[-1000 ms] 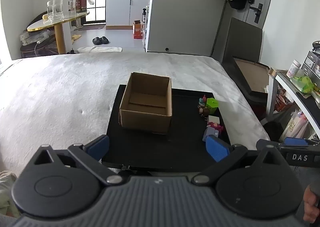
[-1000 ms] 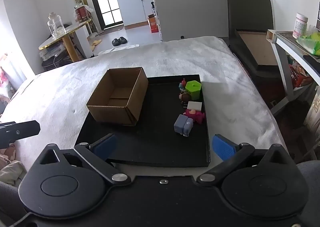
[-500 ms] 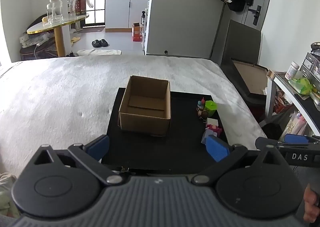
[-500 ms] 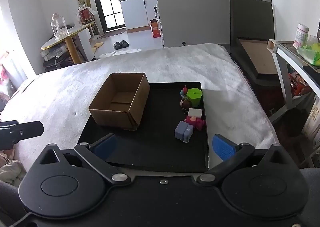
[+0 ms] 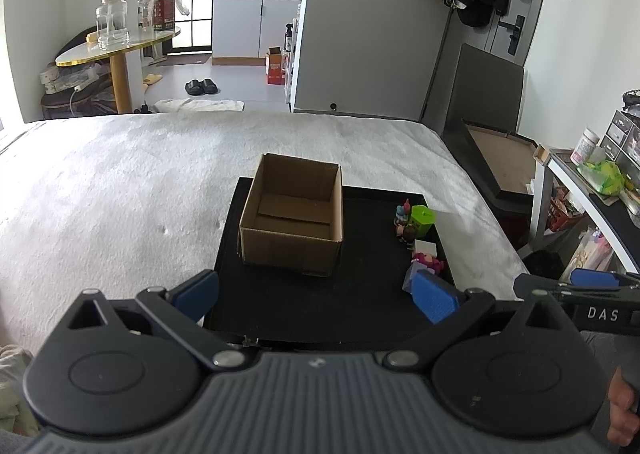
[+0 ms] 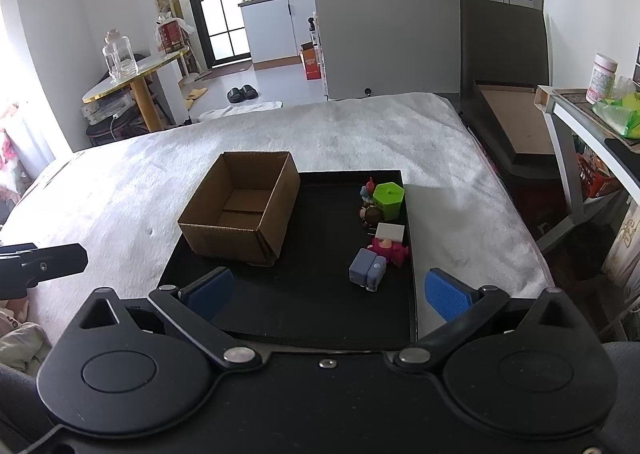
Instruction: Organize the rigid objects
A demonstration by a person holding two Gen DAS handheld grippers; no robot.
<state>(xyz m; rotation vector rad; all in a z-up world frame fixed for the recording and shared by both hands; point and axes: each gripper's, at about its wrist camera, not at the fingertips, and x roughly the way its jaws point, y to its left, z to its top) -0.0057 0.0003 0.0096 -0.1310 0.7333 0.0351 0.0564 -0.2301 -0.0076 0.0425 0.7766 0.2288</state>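
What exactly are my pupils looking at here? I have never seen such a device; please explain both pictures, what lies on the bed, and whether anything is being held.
No robot arm is here: a person holds a two-finger gripper in each hand, each with a wide-angle camera looking forward along its fingers. One picture comes from the left gripper, the other from the right gripper. The blue pads are fingertips. Both grippers are open and hold nothing. On the white bedcover lies a black tray. On it stand an open, empty cardboard box and, along the right edge, a green hexagonal container, small toy figures, a white block, a pink toy and a grey-blue toy.
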